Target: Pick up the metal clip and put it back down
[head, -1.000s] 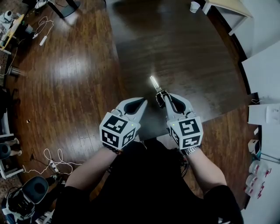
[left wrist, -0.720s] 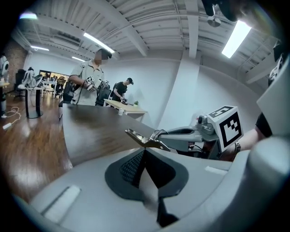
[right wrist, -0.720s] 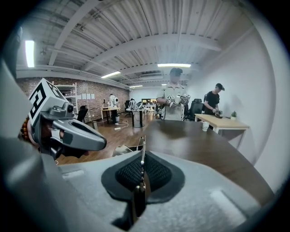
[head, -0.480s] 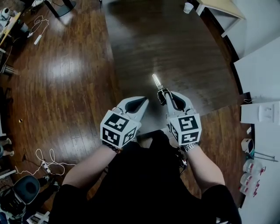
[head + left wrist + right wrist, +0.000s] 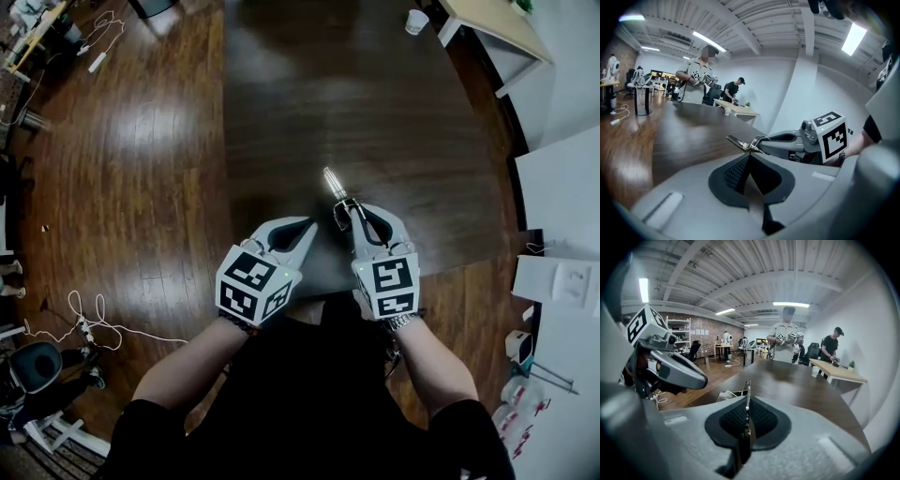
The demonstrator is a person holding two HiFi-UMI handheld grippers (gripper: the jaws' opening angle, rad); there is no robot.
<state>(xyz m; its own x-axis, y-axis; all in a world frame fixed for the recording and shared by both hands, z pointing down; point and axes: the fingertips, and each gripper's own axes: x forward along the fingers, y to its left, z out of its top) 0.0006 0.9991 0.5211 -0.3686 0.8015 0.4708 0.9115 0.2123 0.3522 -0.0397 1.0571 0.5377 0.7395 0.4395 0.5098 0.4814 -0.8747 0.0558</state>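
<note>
Metal clip (image 5: 333, 184) pinched in right gripper (image 5: 349, 210) over dark table (image 5: 394, 103) (left gripper (image 5: 308, 228) pressed together, empty).

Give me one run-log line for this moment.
right gripper: shut on metal clip, over dark table | left gripper: shut, empty

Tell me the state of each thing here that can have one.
metal clip: gripped at one end, sticking out forward past the gripper tips.
right gripper: shut on the metal clip.
left gripper: shut, nothing between its jaws.
cup: upright.
</note>
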